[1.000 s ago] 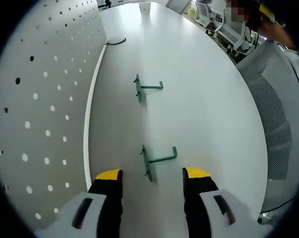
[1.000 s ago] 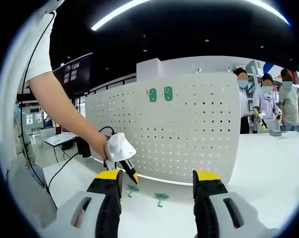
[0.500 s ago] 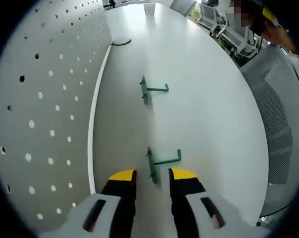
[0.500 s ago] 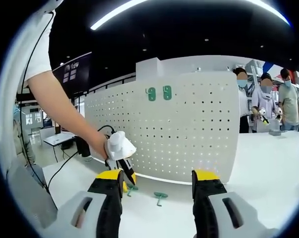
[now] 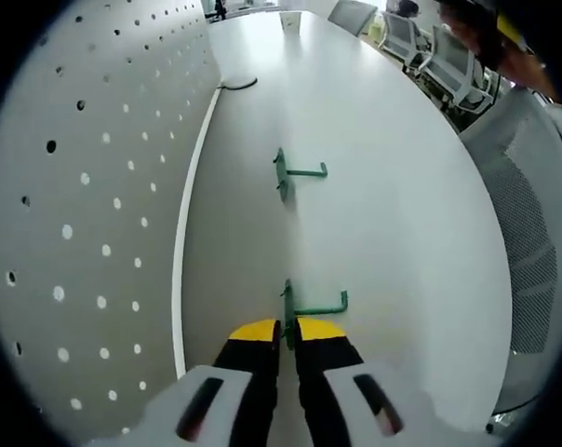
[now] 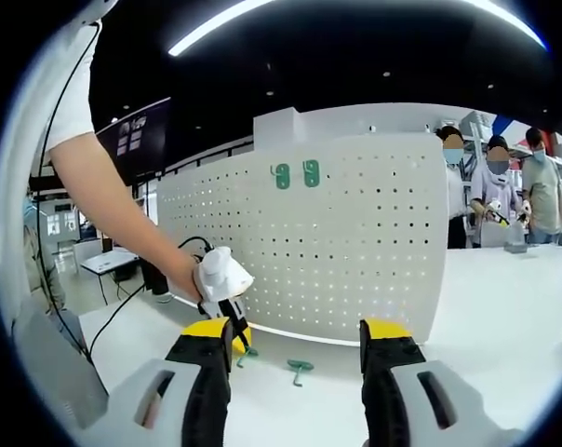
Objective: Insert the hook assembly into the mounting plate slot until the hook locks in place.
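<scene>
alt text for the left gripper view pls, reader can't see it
The left tongs, yellow-tipped, are closed on the plate end of a green hook lying on a white table. A second green hook lies farther along the table, and a white pegboard stands along the left side.

Office showroom, long white table [image 5: 383,186], mesh chairs [image 5: 528,233], pegboard [image 6: 355,251]

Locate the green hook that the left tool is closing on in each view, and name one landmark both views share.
Left gripper view: the near green hook lies on the white table, low centre, between the left tool's yellow tips.
Right gripper view: same hook low left, beside the left tool.
Shared landmark: the white pegboard.
</scene>
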Demonstrator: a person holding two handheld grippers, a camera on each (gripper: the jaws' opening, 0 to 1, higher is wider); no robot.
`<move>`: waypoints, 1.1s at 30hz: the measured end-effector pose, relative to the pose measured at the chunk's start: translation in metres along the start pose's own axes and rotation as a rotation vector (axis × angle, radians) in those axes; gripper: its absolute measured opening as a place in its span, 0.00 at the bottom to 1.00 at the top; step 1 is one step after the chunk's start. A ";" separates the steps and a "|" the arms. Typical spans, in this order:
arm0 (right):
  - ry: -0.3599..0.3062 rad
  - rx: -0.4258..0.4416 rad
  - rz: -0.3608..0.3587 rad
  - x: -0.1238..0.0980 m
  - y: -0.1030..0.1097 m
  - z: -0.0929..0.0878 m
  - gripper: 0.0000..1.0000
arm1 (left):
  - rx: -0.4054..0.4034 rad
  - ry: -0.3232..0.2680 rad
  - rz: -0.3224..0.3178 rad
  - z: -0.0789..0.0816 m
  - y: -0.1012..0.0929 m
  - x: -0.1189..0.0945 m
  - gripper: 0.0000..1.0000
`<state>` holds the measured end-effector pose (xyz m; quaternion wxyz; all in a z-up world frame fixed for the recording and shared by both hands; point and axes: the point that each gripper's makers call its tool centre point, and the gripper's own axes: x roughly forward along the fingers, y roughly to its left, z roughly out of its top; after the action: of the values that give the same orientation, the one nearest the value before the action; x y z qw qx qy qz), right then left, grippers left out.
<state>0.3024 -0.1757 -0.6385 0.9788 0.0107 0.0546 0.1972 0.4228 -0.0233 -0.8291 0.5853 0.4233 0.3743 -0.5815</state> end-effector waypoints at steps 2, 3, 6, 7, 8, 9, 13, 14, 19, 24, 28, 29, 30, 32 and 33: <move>0.000 0.001 0.000 0.000 0.000 0.000 0.53 | -0.013 0.002 0.006 -0.001 0.000 0.000 0.06; 0.000 0.000 0.001 0.000 0.000 0.000 0.53 | -0.020 0.001 0.006 -0.001 0.001 0.000 0.06; 0.001 -0.001 0.003 0.000 0.000 0.000 0.53 | -0.021 0.006 0.011 -0.001 0.001 0.000 0.04; 0.001 0.000 0.003 0.000 0.001 0.000 0.53 | -0.020 0.007 0.010 -0.001 0.001 0.000 0.04; 0.001 0.000 0.003 0.000 0.001 0.000 0.53 | -0.019 0.008 0.010 -0.001 0.001 0.000 0.04; 0.000 0.001 0.002 0.000 0.000 0.000 0.53 | -0.022 0.015 0.009 -0.001 0.001 -0.001 0.04; 0.000 0.003 0.003 0.000 0.000 0.000 0.52 | -0.025 0.028 0.007 -0.001 0.000 -0.001 0.03; 0.000 0.003 0.003 0.000 0.001 0.000 0.52 | -0.024 0.030 0.007 -0.001 0.001 0.000 0.03; 0.001 0.002 0.003 0.000 0.000 0.000 0.52 | -0.028 0.029 0.005 -0.002 0.001 0.000 0.03; 0.001 0.002 0.004 0.000 0.000 -0.001 0.52 | -0.019 0.024 0.012 -0.002 0.001 0.000 0.02; 0.000 0.002 0.005 0.000 0.001 -0.001 0.52 | -0.021 0.010 0.018 -0.003 0.002 -0.001 0.02; 0.000 0.001 0.005 0.000 0.001 -0.001 0.52 | -0.021 0.007 0.019 -0.003 0.001 -0.001 0.02; 0.000 0.001 0.005 0.000 0.001 -0.001 0.52 | -0.021 0.003 0.020 -0.003 0.002 -0.001 0.02; 0.001 0.001 0.006 0.000 0.002 0.000 0.52 | -0.031 -0.003 0.022 -0.002 0.002 -0.001 0.02; 0.000 0.002 0.006 0.000 0.002 0.000 0.52 | -0.055 -0.011 0.022 -0.003 0.002 0.000 0.02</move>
<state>0.3021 -0.1741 -0.6386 0.9782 0.0119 0.0548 0.2002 0.4253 -0.0207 -0.8296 0.6051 0.4079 0.3823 -0.5669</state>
